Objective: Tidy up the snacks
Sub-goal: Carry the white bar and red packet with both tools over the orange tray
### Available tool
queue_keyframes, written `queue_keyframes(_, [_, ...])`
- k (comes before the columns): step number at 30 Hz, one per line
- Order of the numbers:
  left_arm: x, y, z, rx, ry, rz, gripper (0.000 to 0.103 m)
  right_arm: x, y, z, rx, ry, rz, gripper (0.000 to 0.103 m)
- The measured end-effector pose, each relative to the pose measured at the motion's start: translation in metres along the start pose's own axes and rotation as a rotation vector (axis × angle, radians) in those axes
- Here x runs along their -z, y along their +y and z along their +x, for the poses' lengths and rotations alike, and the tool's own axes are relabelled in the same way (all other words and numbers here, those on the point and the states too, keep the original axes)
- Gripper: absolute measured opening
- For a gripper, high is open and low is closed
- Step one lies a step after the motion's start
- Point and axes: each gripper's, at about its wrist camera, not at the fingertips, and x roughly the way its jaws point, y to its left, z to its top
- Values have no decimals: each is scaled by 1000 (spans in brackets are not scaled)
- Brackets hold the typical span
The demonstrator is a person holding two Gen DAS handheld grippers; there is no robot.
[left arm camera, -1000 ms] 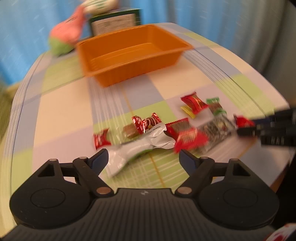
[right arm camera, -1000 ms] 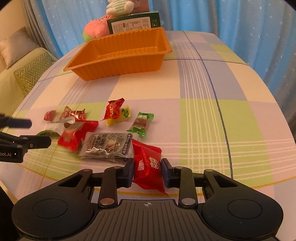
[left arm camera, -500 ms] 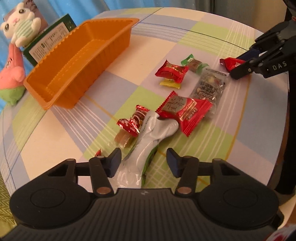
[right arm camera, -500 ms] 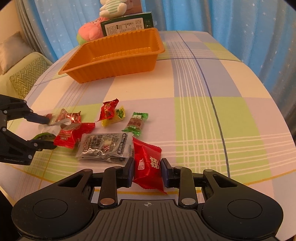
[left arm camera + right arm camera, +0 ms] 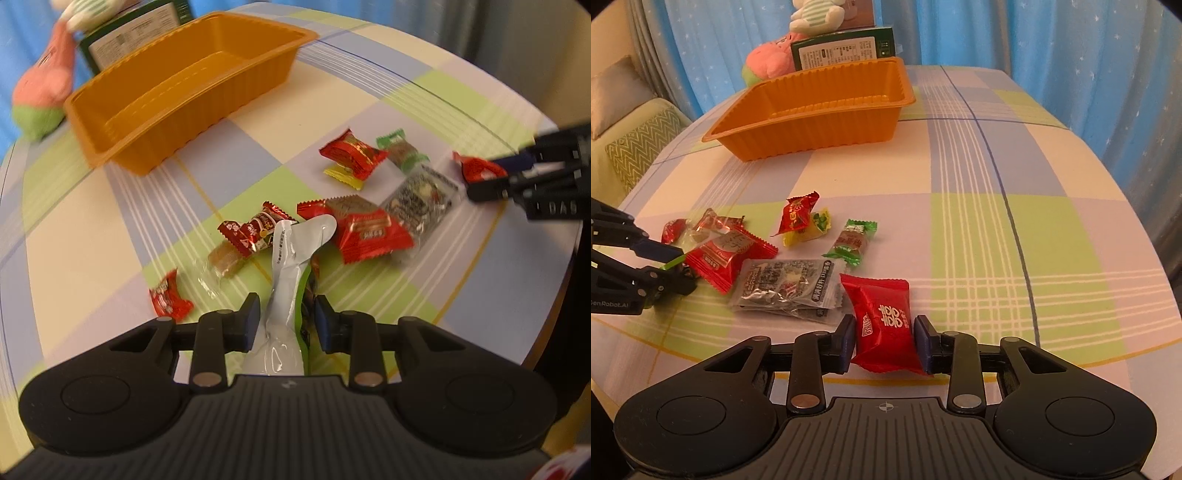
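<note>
Snacks lie in a loose cluster on the checked surface, near its front edge and well apart from the orange tray that stands further back. The tray holds nothing that shows.

The right gripper has its fingers closed on a red packet with white characters, one pad pressing each side. Just beyond it lies a clear grey packet, touching a flat red packet on its left. Behind these sit a green-ended sweet and a small red sweet resting on a yellow sweet.

The left gripper has its fingers drawn in around a white and green pouch. The left pad touches the pouch; on the right side I cannot tell whether the pad meets it. The pouch's far end overlaps the flat red packet. To its left are a red twisted sweet, a brown sweet in clear wrap and a small red sweet lying apart.

Behind the tray stand a green box, a pink plush toy and a white plush toy, with blue curtains beyond.
</note>
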Motion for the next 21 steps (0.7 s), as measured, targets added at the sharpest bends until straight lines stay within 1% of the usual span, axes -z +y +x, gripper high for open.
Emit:
queue_keyframes(3, [2, 2, -5, 14, -15, -101, 23, 0, -1, -4, 6, -18, 5, 31])
queue_keyframes(6, [6, 3, -8, 16, -22, -178, 22, -1, -2, -11, 12, -40, 15, 30])
queue_keyframes(10, [12, 4, -14, -3, -28, -249, 22, -2, -3, -17, 10, -60, 35, 30])
queue_keyframes(15, [18, 13, -31, -11, -64, -341, 22, -5, -2, -26, -2, -85, 53, 30])
queue_keyframes(21, [9, 20, -53, -44, -111, -398, 22, -20, 5, -37, -42, -128, 67, 30])
